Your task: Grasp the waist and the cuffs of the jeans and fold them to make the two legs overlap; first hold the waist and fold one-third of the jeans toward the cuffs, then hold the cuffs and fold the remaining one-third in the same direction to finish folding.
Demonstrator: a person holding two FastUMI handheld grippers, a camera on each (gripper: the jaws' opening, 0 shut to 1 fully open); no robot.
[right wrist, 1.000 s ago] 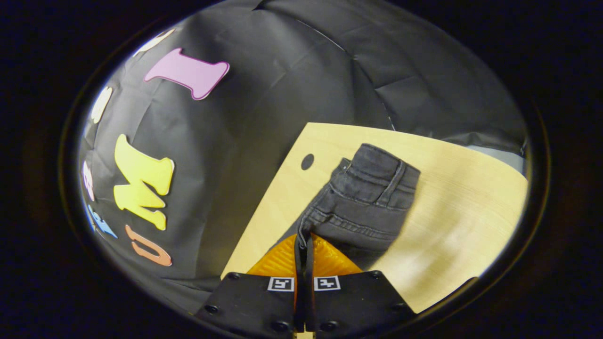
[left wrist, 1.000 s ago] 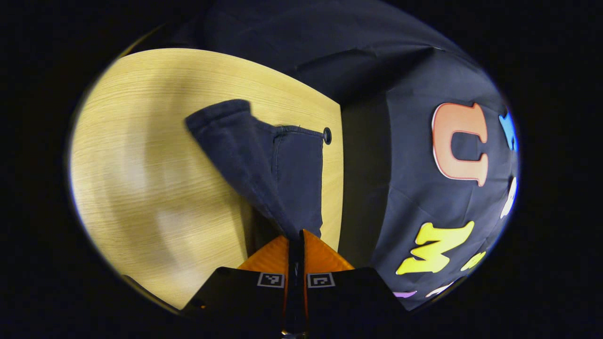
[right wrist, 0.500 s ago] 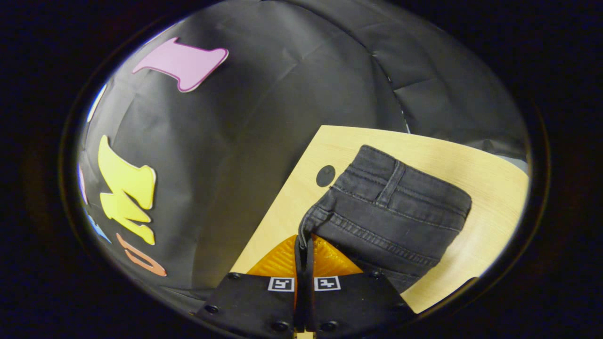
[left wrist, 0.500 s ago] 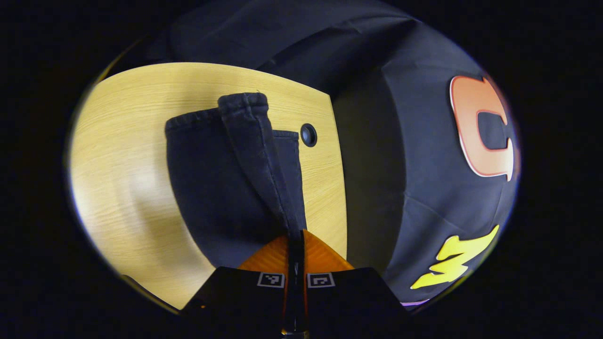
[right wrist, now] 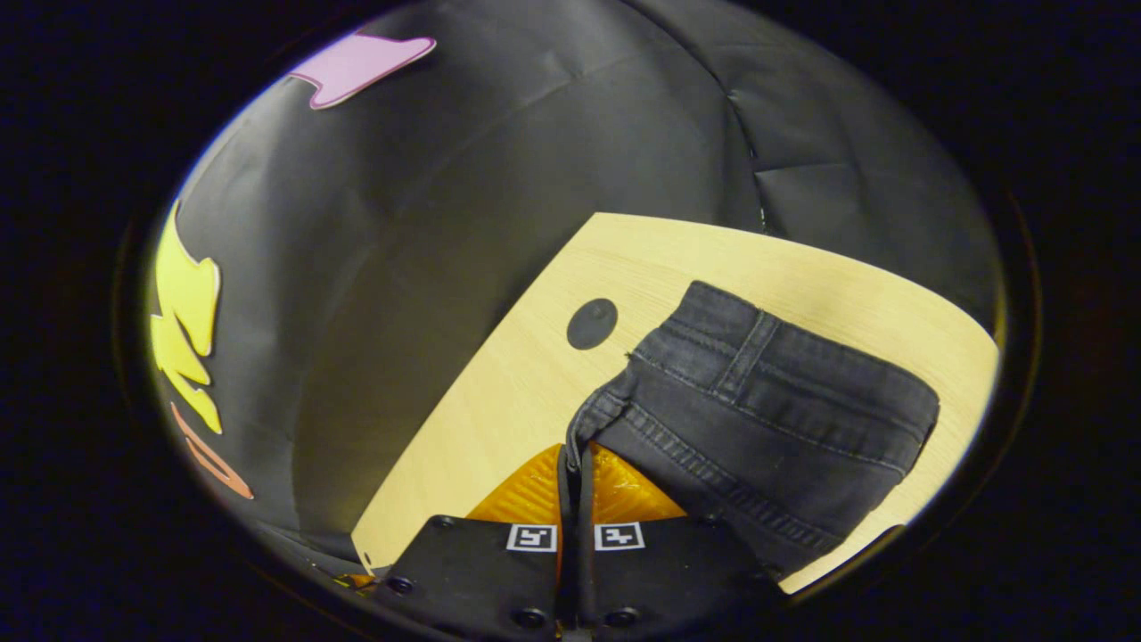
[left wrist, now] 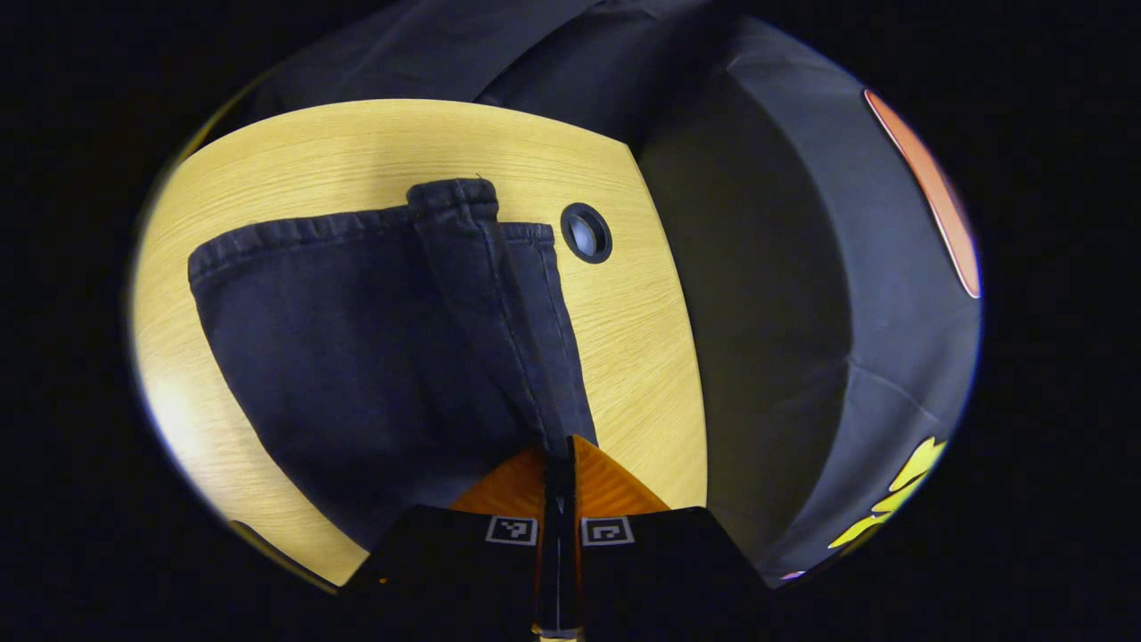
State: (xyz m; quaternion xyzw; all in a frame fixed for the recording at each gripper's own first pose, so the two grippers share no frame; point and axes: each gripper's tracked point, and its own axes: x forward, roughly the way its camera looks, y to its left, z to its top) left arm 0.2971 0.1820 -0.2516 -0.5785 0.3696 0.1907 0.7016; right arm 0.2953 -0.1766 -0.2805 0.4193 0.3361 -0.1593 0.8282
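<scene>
Jeans (left wrist: pixel 357 357) lie on wooden tabletop (left wrist: pixel 294 152), near edge with round cable hole (left wrist: pixel 586 234). Left gripper (left wrist: pixel 559 446): fingers pressed together, pinching cuff-end fabric; raised leg strip runs from fingers toward hem. Right gripper (right wrist: pixel 575 455): fingers pressed together, pinching waistband corner (right wrist: pixel 606 410); waist with belt loop (right wrist: pixel 747 343) spreads toward far tabletop edge.

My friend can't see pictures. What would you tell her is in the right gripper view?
The right gripper pinches the waist corner of dark jeans between its orange jaws, which stand closed on the cloth. The jeans lie on a light wooden table with a round hole beside the waistband.
</scene>
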